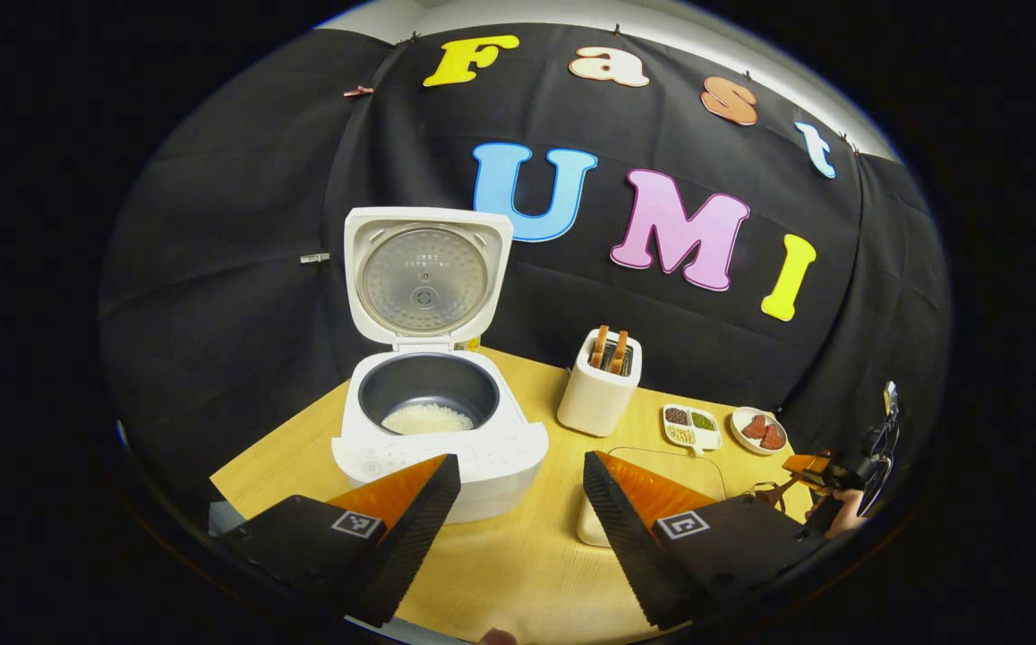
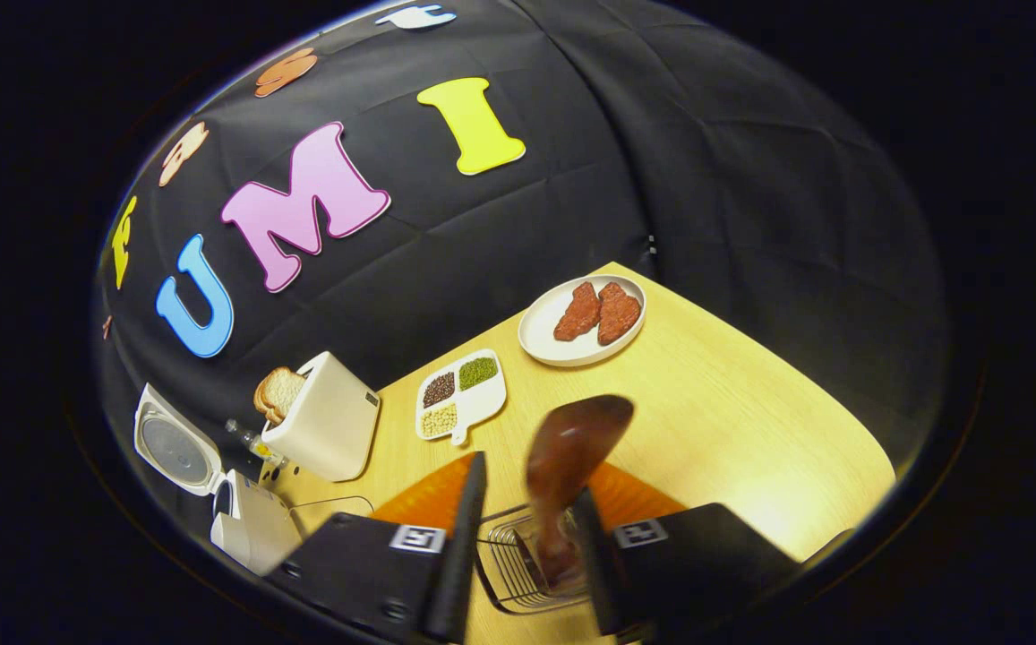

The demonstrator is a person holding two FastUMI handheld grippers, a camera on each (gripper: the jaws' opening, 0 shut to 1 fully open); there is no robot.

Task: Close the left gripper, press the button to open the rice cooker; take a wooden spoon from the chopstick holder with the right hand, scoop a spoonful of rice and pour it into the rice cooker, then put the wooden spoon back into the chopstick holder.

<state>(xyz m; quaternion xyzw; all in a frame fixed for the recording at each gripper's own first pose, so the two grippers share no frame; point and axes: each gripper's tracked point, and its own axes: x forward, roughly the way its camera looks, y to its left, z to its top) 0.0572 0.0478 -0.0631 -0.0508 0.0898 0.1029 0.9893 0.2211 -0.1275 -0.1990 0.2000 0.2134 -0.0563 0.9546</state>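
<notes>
The white rice cooker [image 1: 482,457] stands with its lid [image 1: 428,269] raised, and a small heap of rice [image 1: 428,418] lies in the dark inner pot. My left gripper [image 1: 522,488] hovers open just in front of the cooker, holding nothing. In the right gripper view the wooden spoon [image 2: 571,448] stands bowl-up in the wire chopstick holder [image 2: 509,573]. My right gripper [image 2: 526,520] straddles the spoon with its jaws apart; the handle lies against the right finger, with a gap to the left one. The cooker [image 2: 249,528] sits far left there.
A cream toaster [image 1: 598,394] holding toast stands right of the cooker, then a divided dish [image 1: 692,427] of grains and a plate [image 1: 741,419] of red meat slices. A pale tray [image 1: 587,528] lies behind my left gripper's right finger. A hand [image 1: 840,512] holds the other gripper at far right.
</notes>
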